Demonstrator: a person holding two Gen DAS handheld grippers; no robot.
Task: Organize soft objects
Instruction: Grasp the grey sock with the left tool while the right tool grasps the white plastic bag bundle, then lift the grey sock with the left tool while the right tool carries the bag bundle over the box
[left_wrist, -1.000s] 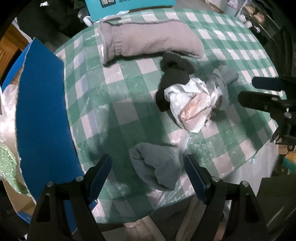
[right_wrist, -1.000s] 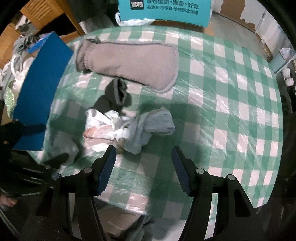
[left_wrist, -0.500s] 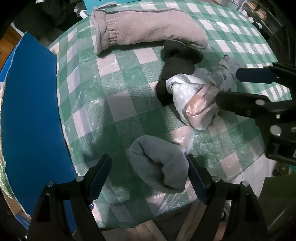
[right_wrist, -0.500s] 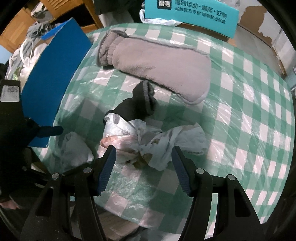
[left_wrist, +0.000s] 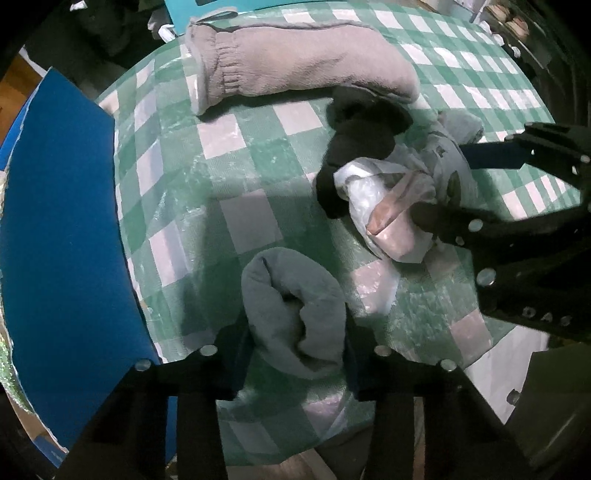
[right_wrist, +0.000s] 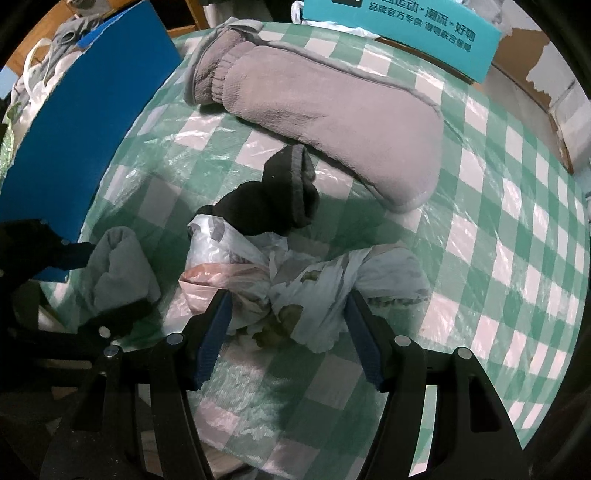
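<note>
A rolled grey sock (left_wrist: 295, 314) lies near the front edge of the green checked table (left_wrist: 236, 162). My left gripper (left_wrist: 295, 354) is shut on the grey sock, its fingers pressing both sides; it also shows in the right wrist view (right_wrist: 118, 277). A bundle of white plastic bag and pale printed cloth (right_wrist: 295, 280) lies mid-table, with a black sock (right_wrist: 273, 206) against it. My right gripper (right_wrist: 288, 332) is open, its fingers straddling the bundle. A long grey fleece slipper (right_wrist: 325, 110) lies at the back.
A blue board (left_wrist: 62, 229) stands along the table's left edge. A teal printed box (right_wrist: 406, 33) sits behind the slipper. The table's front edge drops off just under both grippers.
My left gripper moved forward and closed on the grey sock. My right gripper moved forward and left until its open fingers straddle the bag-and-cloth bundle.
</note>
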